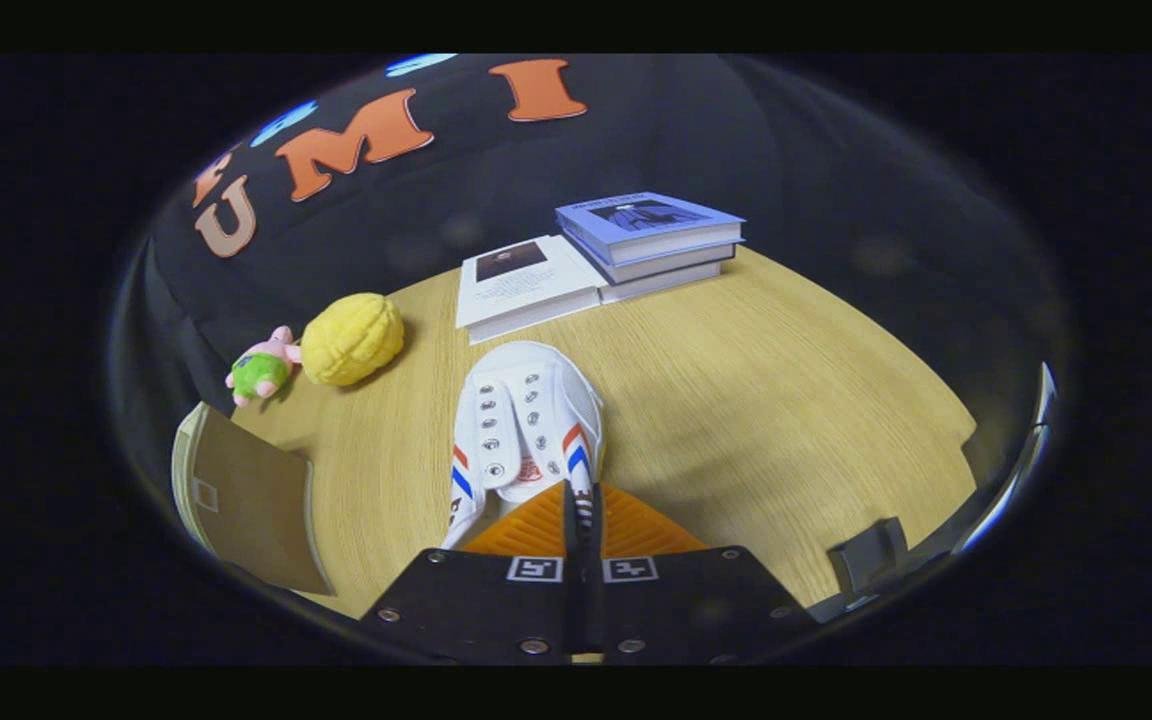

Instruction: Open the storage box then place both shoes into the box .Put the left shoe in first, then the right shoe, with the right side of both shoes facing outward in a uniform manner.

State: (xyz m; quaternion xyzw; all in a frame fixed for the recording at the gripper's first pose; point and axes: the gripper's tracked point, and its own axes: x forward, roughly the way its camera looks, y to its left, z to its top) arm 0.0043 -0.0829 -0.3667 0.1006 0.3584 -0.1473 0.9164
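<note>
The shoe has its heel hidden behind the gripper, whose fingers nearly meet there. The cardboard box and a grey object are cut off.

White shoe, red-blue stripes

The white canvas shoe with metal eyelets looks matt cloth; the pale wood-grain table is smooth; the yellow knobbly plush toy seems soft; the brown cardboard box flap is dull.
</note>
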